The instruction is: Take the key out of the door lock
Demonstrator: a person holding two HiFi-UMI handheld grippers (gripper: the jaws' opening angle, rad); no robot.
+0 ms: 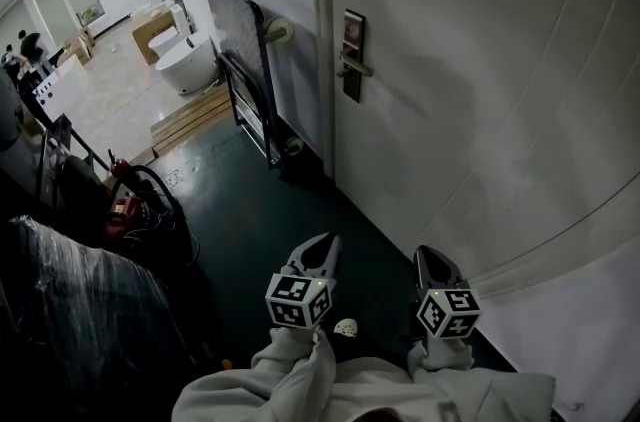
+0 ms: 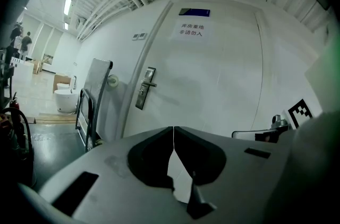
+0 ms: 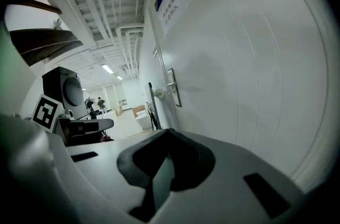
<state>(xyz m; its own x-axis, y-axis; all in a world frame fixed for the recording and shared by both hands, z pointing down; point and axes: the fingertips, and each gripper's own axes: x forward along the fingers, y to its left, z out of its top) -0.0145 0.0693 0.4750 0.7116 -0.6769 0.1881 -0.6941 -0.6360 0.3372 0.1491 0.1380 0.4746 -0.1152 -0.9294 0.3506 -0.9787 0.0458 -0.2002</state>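
Observation:
The white door [image 1: 480, 90] fills the right of the head view. On its left edge sits the metal lock plate [image 1: 352, 55] with a lever handle [image 1: 354, 65]. The key is too small to make out. My left gripper [image 1: 322, 248] and right gripper [image 1: 430, 258] hang low near my body, well short of the lock, both shut and empty. The left gripper view has its closed tips [image 2: 173, 129] below the distant lock plate [image 2: 145, 88]. From the right gripper's camera, its closed tips [image 3: 167, 132] sit under the lock plate [image 3: 171, 87].
A metal hand cart [image 1: 245, 70] leans on the wall left of the door. Beyond it are a white toilet [image 1: 185, 62] and a wooden pallet [image 1: 190, 117]. A red extinguisher [image 1: 124, 178] and plastic-wrapped goods [image 1: 70, 300] stand at the left. A paper sign [image 2: 192, 29] hangs on the door.

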